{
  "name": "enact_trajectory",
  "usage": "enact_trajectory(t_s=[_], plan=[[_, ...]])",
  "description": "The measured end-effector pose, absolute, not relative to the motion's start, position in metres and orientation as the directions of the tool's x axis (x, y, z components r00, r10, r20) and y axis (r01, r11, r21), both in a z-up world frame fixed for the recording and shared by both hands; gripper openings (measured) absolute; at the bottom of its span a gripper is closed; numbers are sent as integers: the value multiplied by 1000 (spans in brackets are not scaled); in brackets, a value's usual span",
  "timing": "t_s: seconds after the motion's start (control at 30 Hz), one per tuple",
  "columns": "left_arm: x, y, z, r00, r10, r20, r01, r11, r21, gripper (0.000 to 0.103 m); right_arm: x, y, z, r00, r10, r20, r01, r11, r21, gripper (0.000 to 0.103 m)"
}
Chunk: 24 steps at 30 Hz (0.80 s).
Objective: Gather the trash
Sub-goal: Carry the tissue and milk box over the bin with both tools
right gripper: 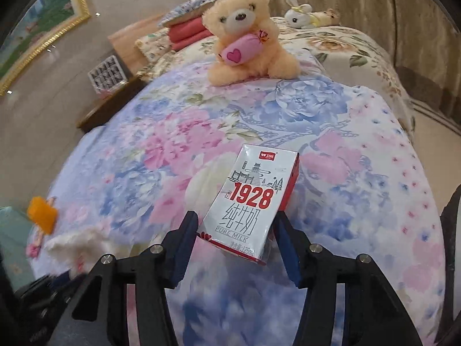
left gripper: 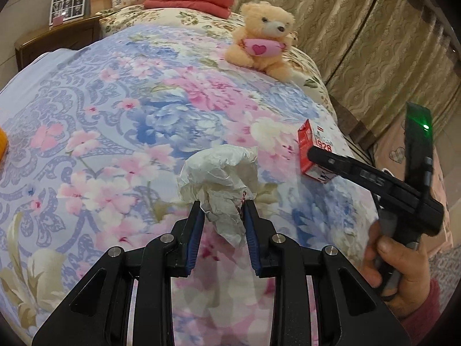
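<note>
Your left gripper point(left gripper: 222, 204) pinches the crumpled paper wad point(left gripper: 222, 173), low centre of the left view; jaws closed on its lower part, and it looks lifted off the quilt point(left gripper: 129, 121), though contact is hard to rule out. Your right gripper point(right gripper: 234, 225) straddles the milk carton point(right gripper: 247, 201), centre of the right view; the jaws look pressed on both sides, but the left pad contact is unclear. The carton tilts, its lower end raised. So two pieces are in hand, neither binned; no bin shows in either view. One orange scrap point(right gripper: 43, 214) lies on the quilt at mid-left of the right view, likely next. The teddy bear point(right gripper: 245, 37) in the upper centre stays put.
</note>
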<state>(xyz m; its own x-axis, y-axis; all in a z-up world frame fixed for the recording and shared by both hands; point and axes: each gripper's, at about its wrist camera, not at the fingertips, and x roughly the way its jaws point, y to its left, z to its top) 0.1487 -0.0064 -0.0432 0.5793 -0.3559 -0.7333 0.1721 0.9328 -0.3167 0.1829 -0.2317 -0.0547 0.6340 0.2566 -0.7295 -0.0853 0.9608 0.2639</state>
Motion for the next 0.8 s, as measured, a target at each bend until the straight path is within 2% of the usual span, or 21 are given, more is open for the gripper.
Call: enact_trajectory(t_s=[0.2, 0.8], plan=[[144, -41, -39, 555, -396, -731, 242, 918, -314, 27, 149, -261, -36, 643, 306, -702, -123, 946, 299, 55], [123, -150, -24, 500, -441, -746, 434, 872, -224, 27, 79, -348, -12, 691, 269, -671, -74, 950, 304, 55]])
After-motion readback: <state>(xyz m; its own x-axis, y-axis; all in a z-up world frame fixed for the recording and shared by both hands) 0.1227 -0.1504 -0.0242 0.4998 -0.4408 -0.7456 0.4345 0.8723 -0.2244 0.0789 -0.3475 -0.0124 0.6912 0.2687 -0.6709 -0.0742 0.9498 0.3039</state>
